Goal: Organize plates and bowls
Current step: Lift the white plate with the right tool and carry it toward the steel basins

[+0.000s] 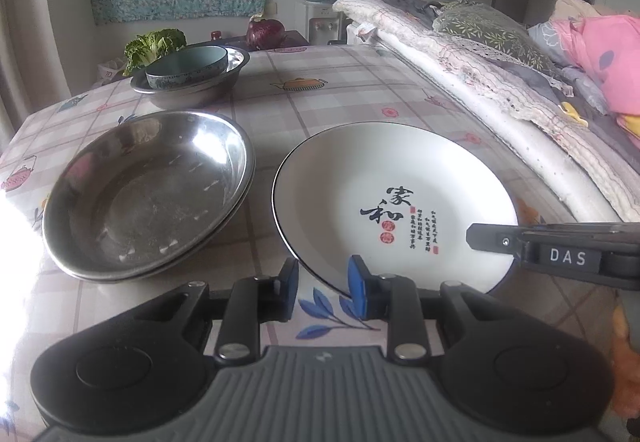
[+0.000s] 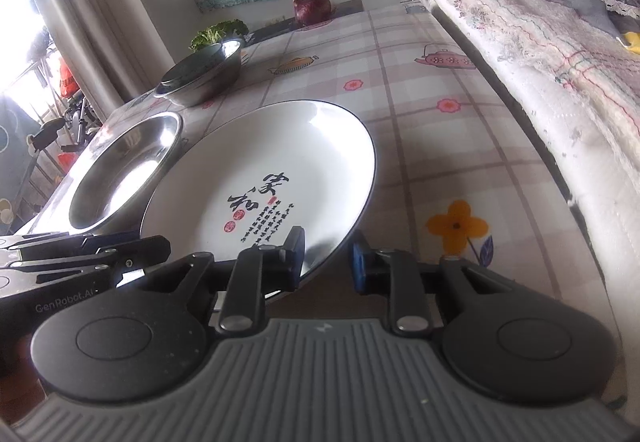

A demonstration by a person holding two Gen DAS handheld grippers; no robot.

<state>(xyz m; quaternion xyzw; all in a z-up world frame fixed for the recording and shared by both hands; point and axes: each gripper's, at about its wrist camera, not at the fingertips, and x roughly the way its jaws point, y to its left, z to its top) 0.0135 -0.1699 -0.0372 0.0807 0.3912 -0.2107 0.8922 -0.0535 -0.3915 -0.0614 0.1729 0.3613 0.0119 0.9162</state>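
Both grippers are gripping the white plate [image 1: 396,197] by its rim. The left gripper [image 1: 323,284] is working at the plate's near edge, jaws drawn narrow, with the rim passing between the blue pads. The right gripper [image 2: 327,257] is doing the same at the plate's near right edge, jaws narrow, with the rim sitting between them. In the left wrist view, the right gripper's finger is reaching in from the right and lying over the plate's edge.

The plate, bearing black calligraphy and red seals, is tilting slightly above the checked cloth of the bench [image 1: 352,89]. Just left of it, two nested steel dishes [image 1: 152,193] are resting on the bench, close beside the plate's left rim. Farther off, at the bench's far left, a green bowl [image 1: 188,67] is sitting inside a steel basin [image 1: 192,91]. Leafy greens [image 1: 154,43] and a red onion [image 1: 265,31] are lying beyond the far edge. Folded bedding [image 1: 480,53] is running along the right side.
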